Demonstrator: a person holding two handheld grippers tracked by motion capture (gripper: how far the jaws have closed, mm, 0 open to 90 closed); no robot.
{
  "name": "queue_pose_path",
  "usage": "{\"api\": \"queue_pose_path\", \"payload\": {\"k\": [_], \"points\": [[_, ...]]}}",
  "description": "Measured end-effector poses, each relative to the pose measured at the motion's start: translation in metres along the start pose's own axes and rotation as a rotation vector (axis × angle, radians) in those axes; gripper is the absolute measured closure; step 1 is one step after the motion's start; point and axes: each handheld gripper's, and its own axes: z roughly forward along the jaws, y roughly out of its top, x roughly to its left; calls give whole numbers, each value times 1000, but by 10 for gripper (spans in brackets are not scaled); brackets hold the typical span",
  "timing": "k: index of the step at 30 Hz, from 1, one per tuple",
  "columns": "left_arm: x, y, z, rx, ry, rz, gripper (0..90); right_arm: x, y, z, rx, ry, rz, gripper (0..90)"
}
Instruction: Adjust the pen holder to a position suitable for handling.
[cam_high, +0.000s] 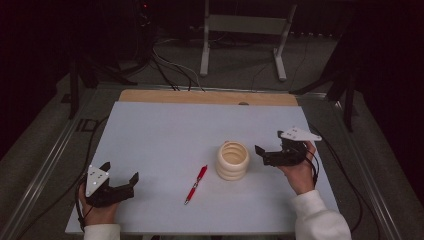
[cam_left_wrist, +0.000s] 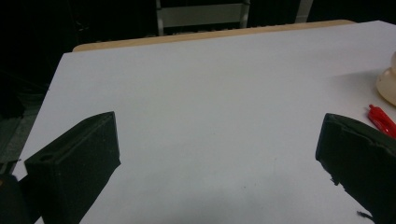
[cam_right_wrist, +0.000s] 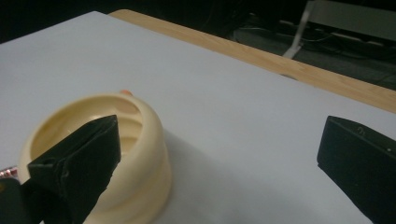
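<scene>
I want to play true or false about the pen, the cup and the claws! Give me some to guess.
1. The red pen lies on the white table. True.
2. The pen stands inside the cream ribbed cup. False: it lies beside the cup, on the table.
3. The right claw is open, with nothing in it. True.
4. The left claw squeezes the pen. False: it is open and apart from the pen.
5. The cup has tipped over. False: it stands upright.
</scene>
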Motion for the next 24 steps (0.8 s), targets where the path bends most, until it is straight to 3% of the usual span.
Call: {"api": "queue_pose_path", "payload": {"k": [14,17,24], "points": [[-2,6,-2,-12,-9,-6,3,0,-37,-26,-49,-48,48,0],[-2,7,-2,-11,-12,-8,3,-1,-49,-26,-23,-53,65,0],[-4,8,-1,-9,-12,0,3,-3,-72,-34,-31,-87,96,0]]}}
